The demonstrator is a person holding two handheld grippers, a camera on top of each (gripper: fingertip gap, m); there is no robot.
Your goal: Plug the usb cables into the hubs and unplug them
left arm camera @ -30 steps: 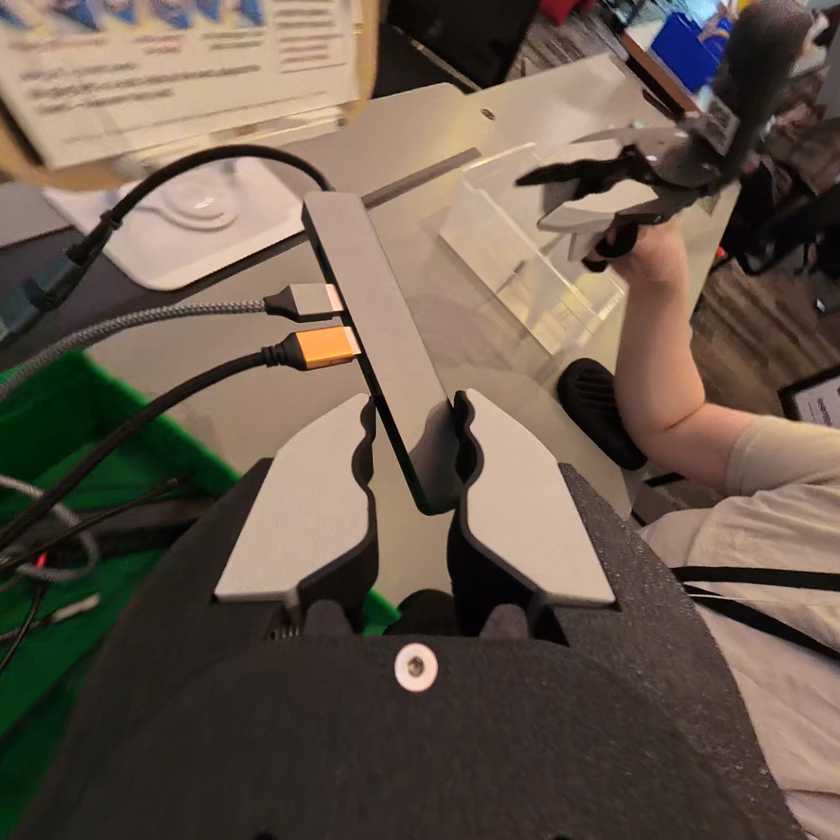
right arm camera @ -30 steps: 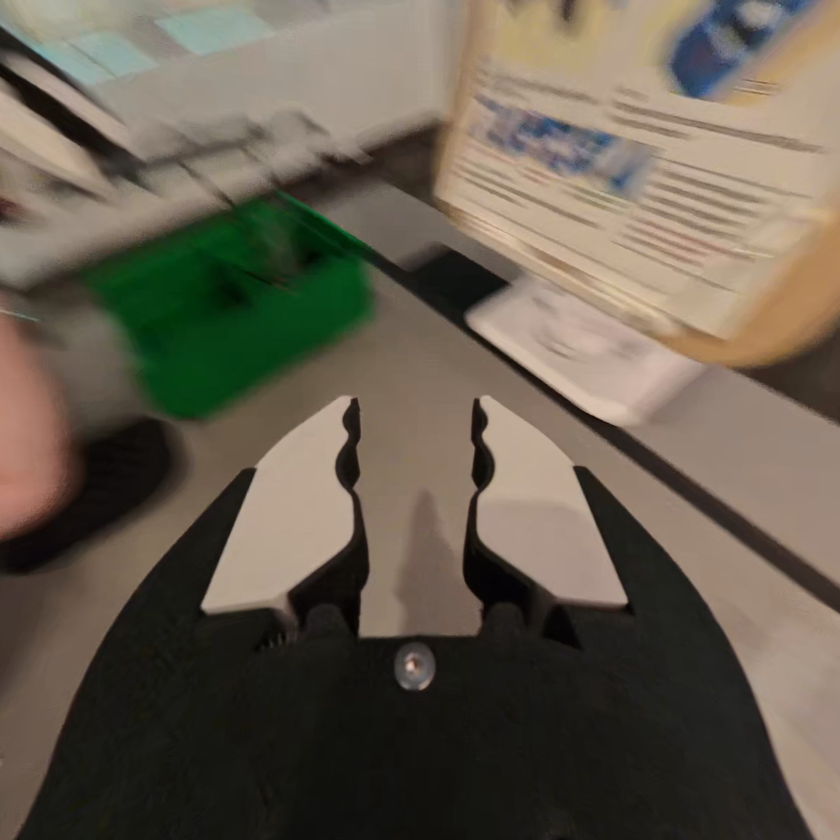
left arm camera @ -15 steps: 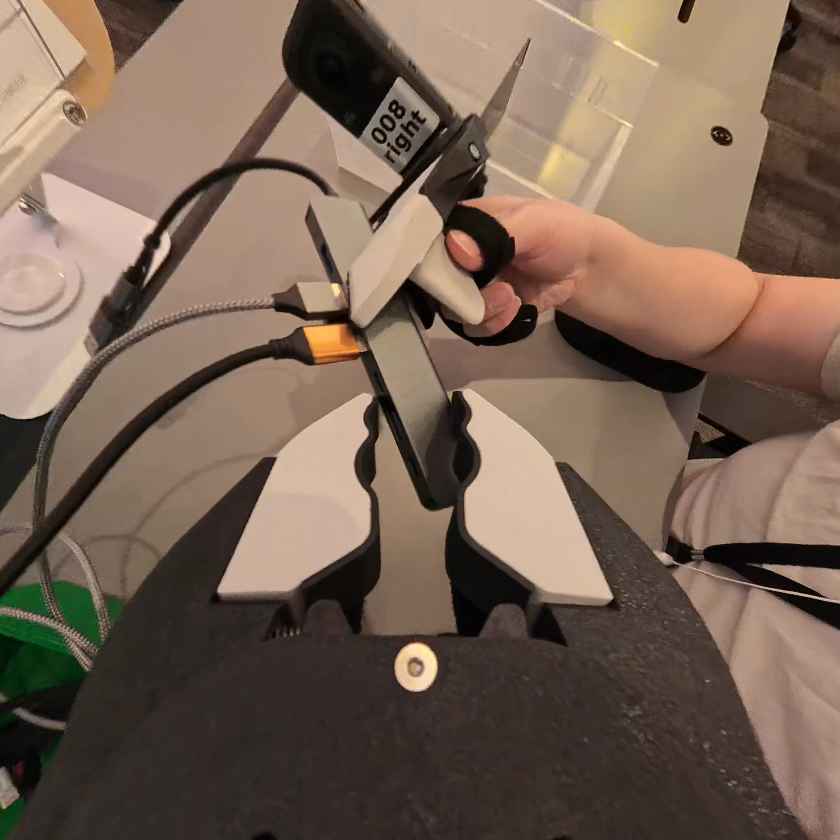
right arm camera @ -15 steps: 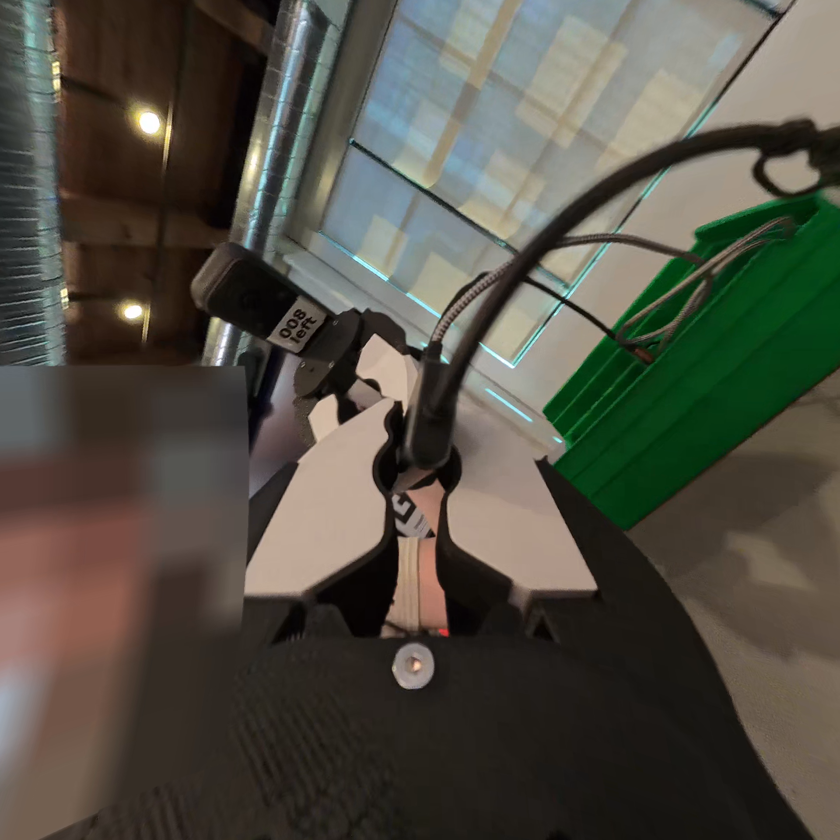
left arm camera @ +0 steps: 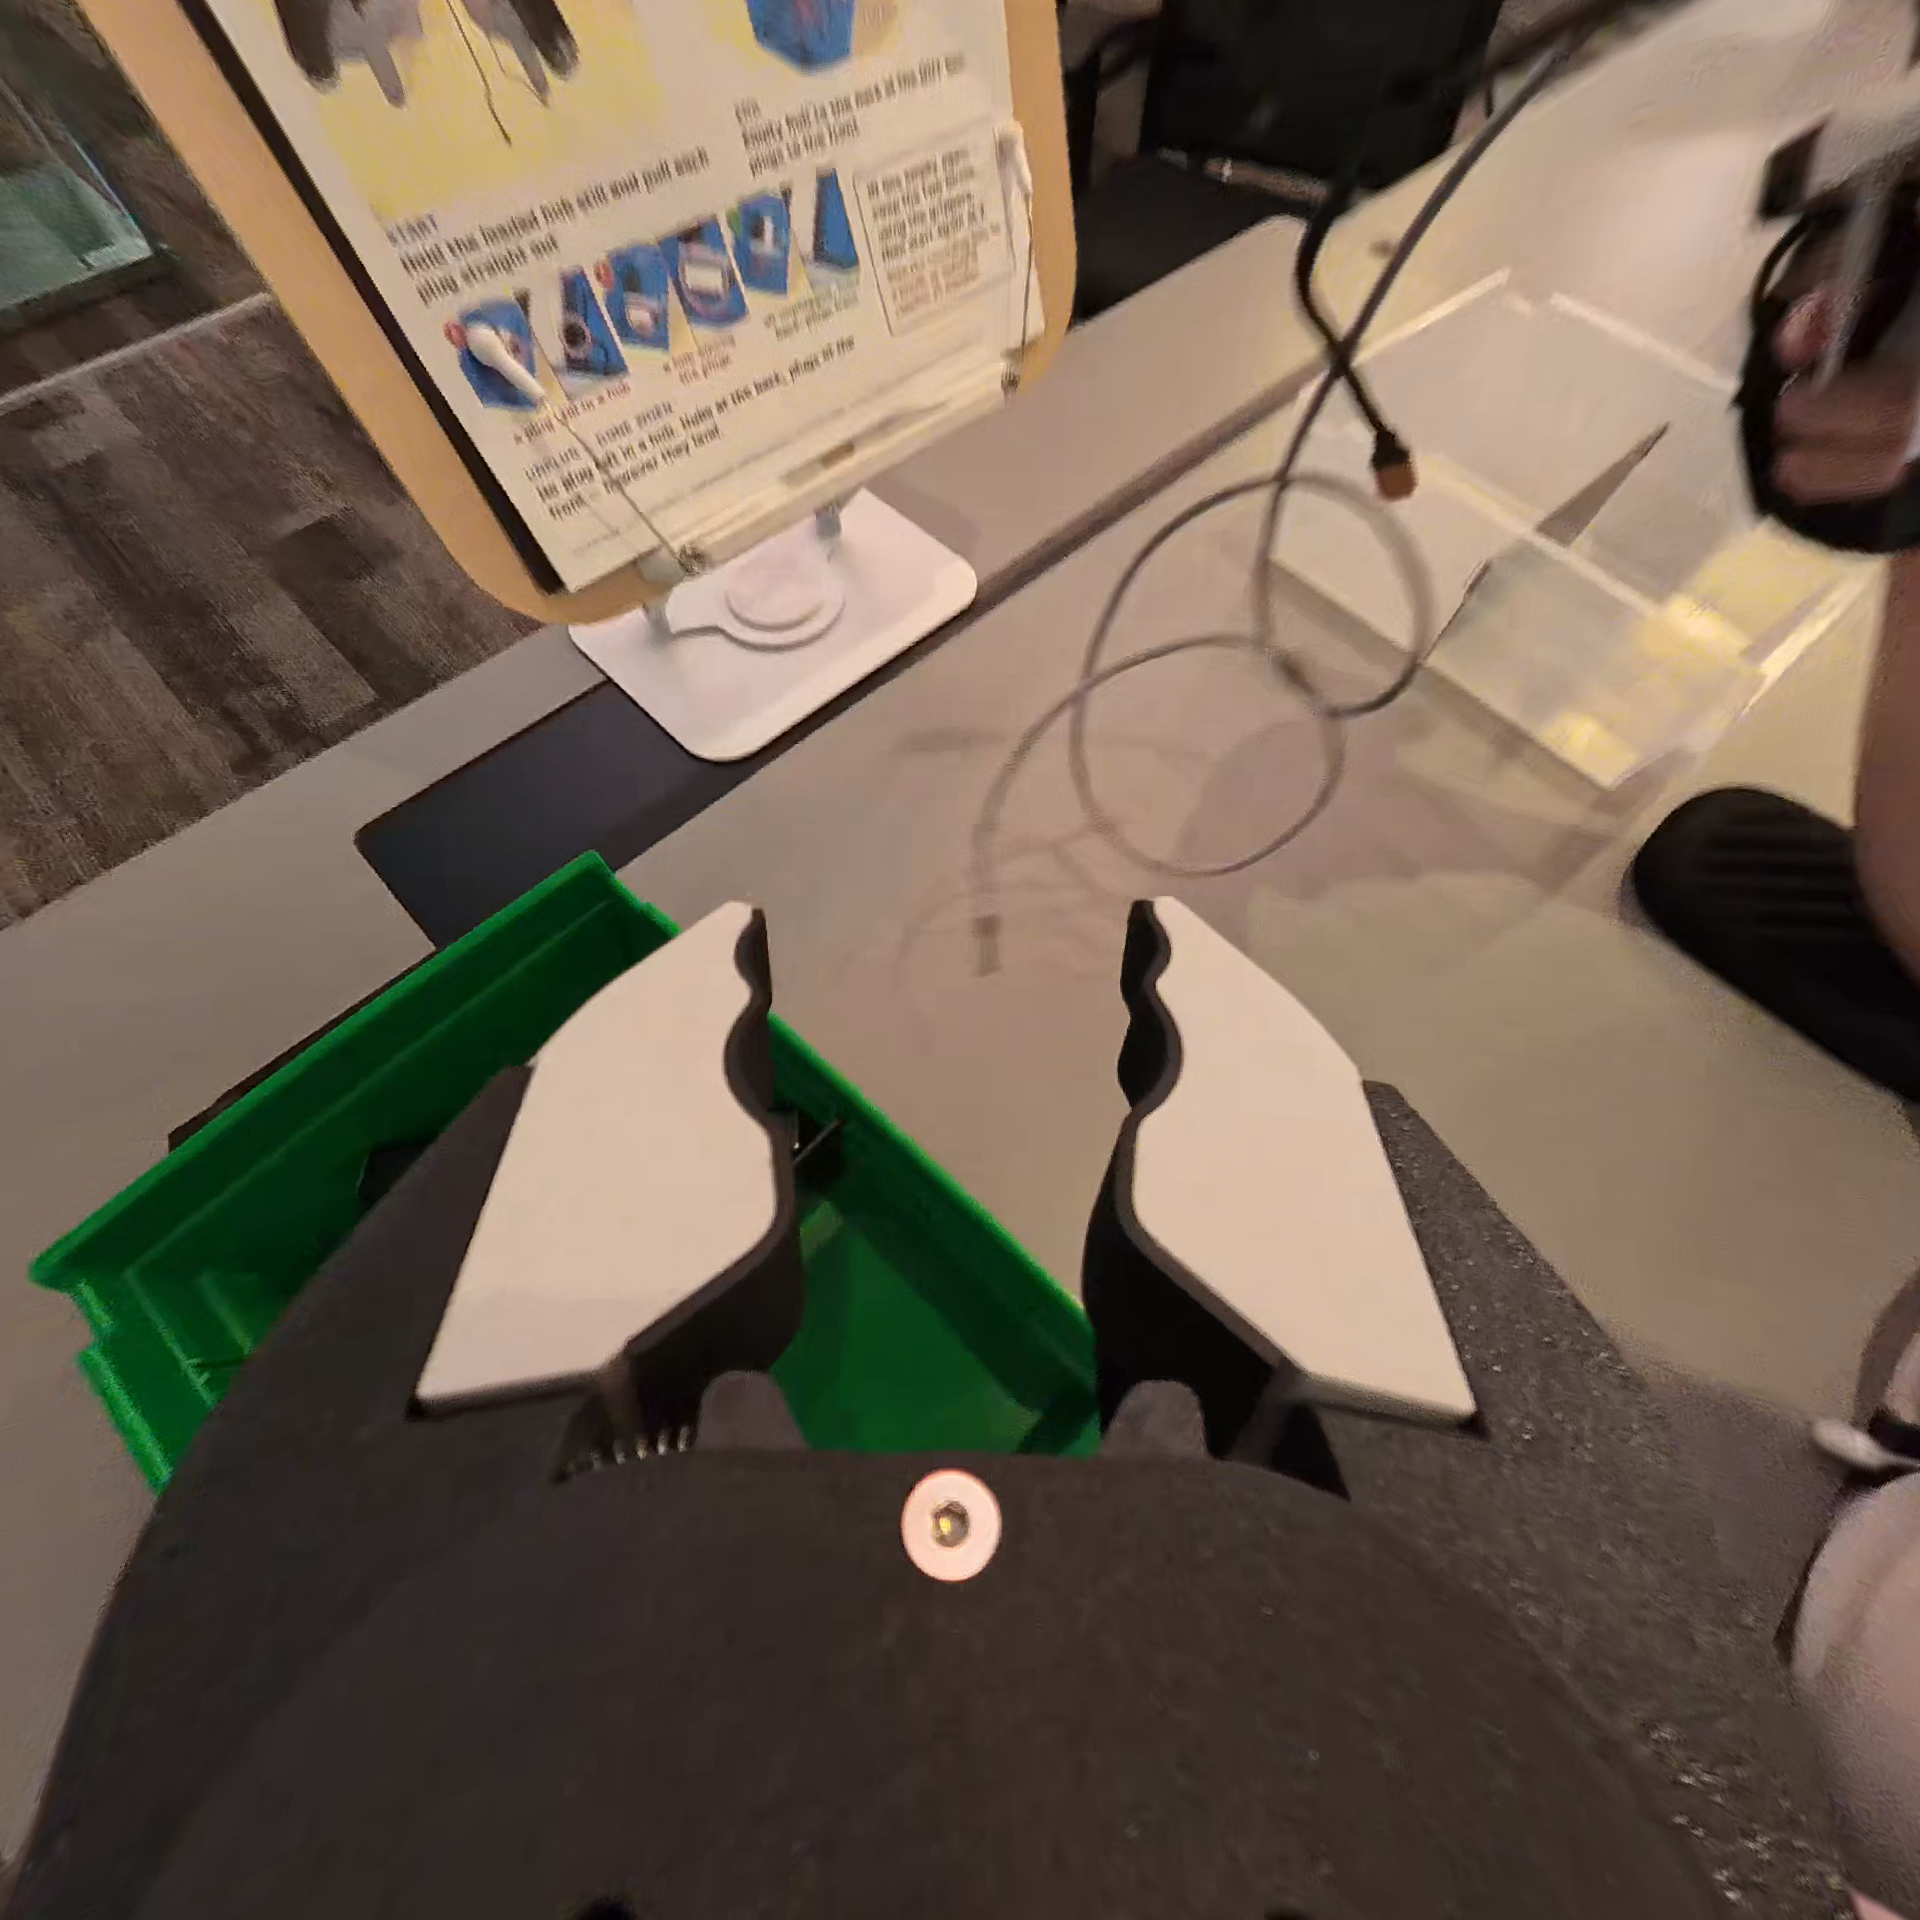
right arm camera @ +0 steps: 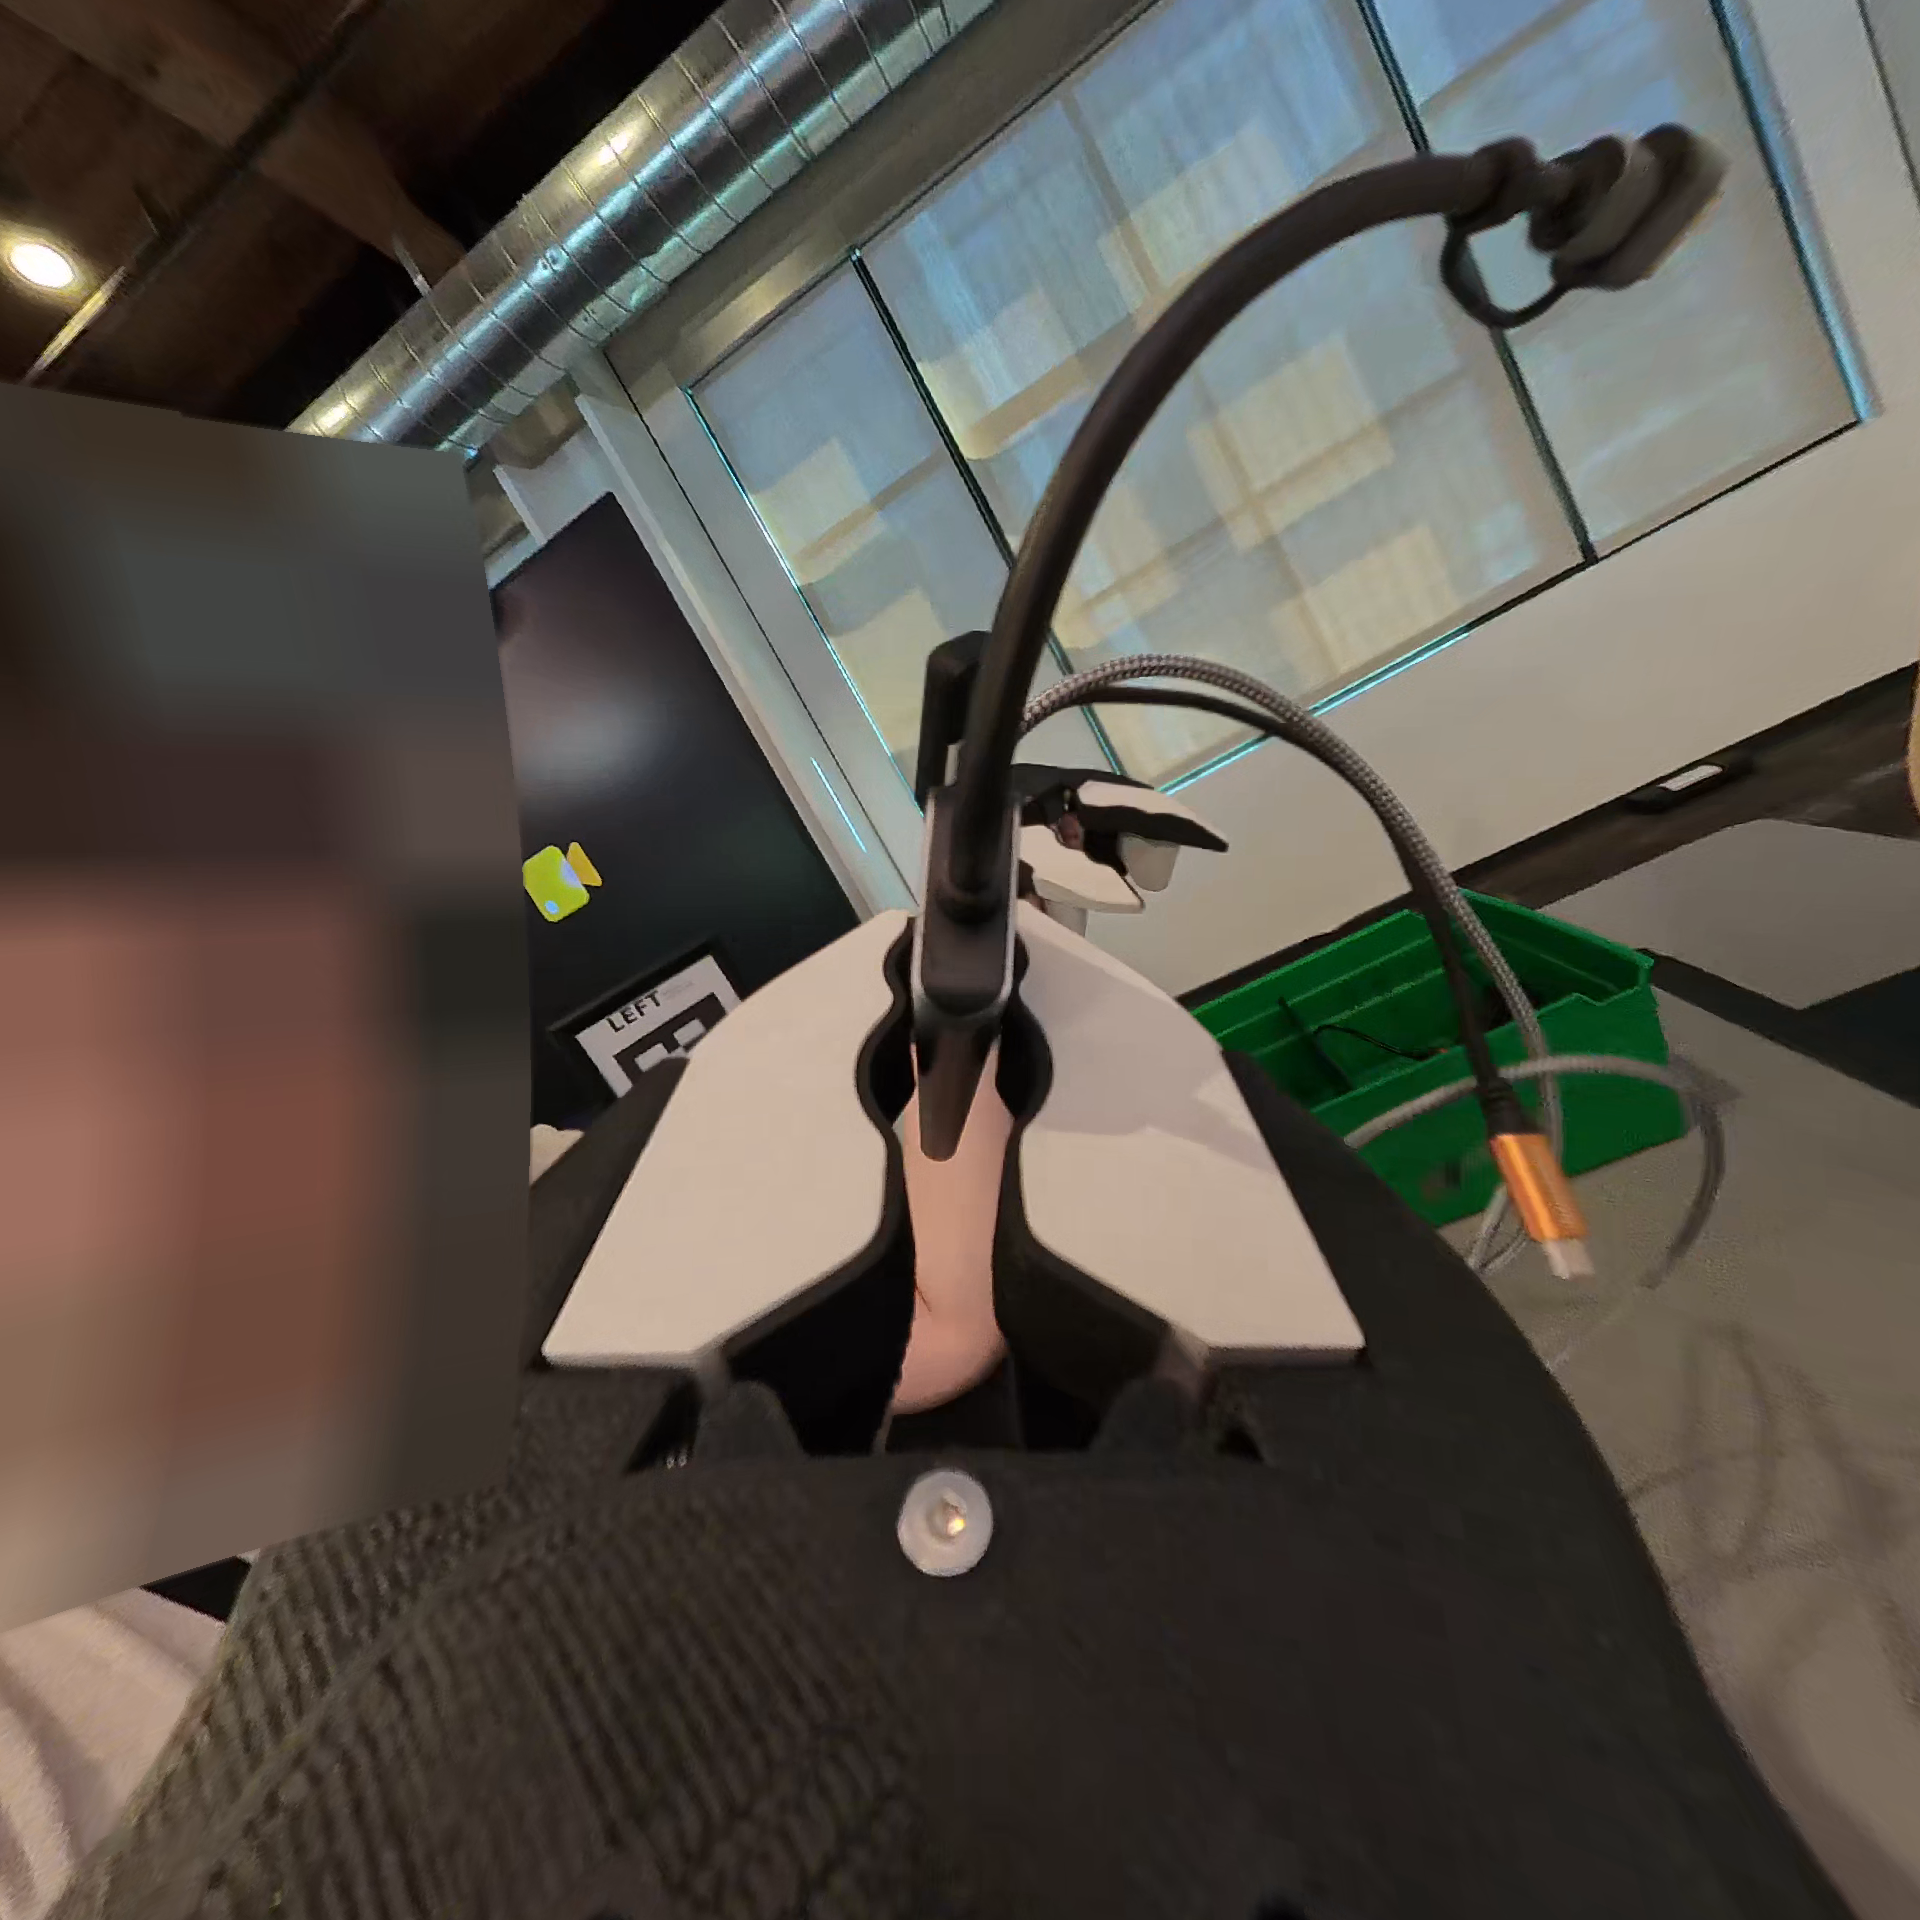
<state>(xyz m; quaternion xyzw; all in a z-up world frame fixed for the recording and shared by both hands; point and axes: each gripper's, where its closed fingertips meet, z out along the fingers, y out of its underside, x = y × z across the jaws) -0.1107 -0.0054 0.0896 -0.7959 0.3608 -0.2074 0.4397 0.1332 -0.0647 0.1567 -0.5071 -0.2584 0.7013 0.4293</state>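
Observation:
My right gripper point(right arm camera: 961, 935) is shut on the slim dark grey hub point(right arm camera: 961, 977) and holds it edge-on, up in the air. The hub's own black lead point(right arm camera: 1143, 343) arcs up from it. A grey braided cable point(right arm camera: 1455, 914) and a black cable ending in an orange plug point(right arm camera: 1538, 1195) come from behind the hub and hang down. In the left wrist view the orange plug point(left arm camera: 1392, 478) dangles and the braided cable point(left arm camera: 1195, 727) coils onto the table. My left gripper point(left arm camera: 945, 925) is open and empty above the green bin point(left arm camera: 312, 1174).
An instruction board point(left arm camera: 623, 260) on a white base point(left arm camera: 790, 613) stands at the back of the grey table point(left arm camera: 935, 727). A clear acrylic box point(left arm camera: 1538, 582) and a black pad point(left arm camera: 1766, 904) lie to the right. The person's arm is at the right edge. My right fingertips sit around 25 cm from my left ones.
My left gripper let go of the hub and opened, then swung over the green bin. My right gripper closed on the hub and lifted it away with the cables trailing.

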